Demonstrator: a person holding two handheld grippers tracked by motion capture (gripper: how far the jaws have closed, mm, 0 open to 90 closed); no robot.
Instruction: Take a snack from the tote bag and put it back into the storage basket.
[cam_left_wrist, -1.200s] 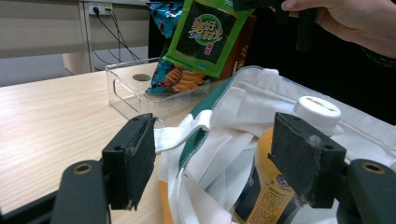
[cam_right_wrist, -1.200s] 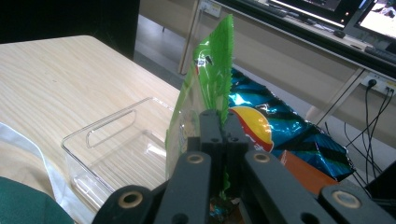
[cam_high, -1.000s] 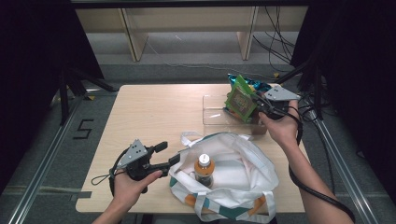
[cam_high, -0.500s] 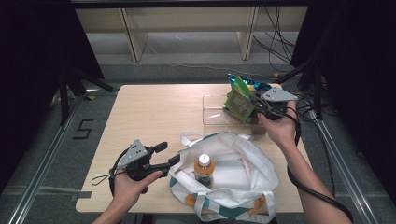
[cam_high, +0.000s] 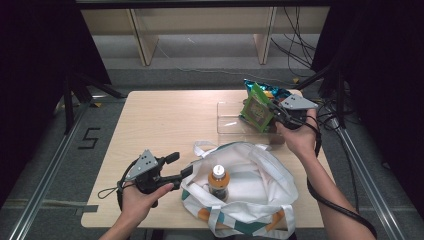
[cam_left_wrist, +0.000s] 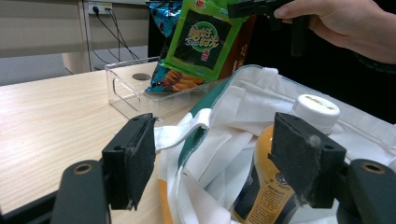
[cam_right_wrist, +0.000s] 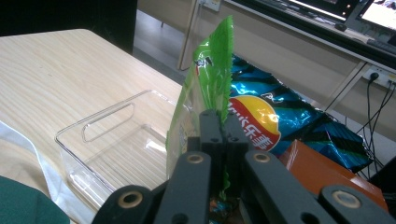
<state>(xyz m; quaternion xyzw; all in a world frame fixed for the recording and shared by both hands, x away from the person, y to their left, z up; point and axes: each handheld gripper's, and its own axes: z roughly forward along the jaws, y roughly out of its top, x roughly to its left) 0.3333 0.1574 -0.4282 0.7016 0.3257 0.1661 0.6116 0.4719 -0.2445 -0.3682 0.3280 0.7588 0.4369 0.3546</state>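
Green packet (cam_high: 256, 107) pinched in the right gripper (cam_high: 276, 111) (above tray (cam_high: 227, 122)).

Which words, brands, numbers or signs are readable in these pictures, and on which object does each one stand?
"5": dark number mark on the floor left of the table.
Yellow Chinese characters with small Latin letters beneath, too blurred to spell: green snack packet, held by the right claw.
White Chinese characters on a red and yellow emblem, not legible: blue chip bag.
Small print, blurred: label of the orange bottle in the tote bag.
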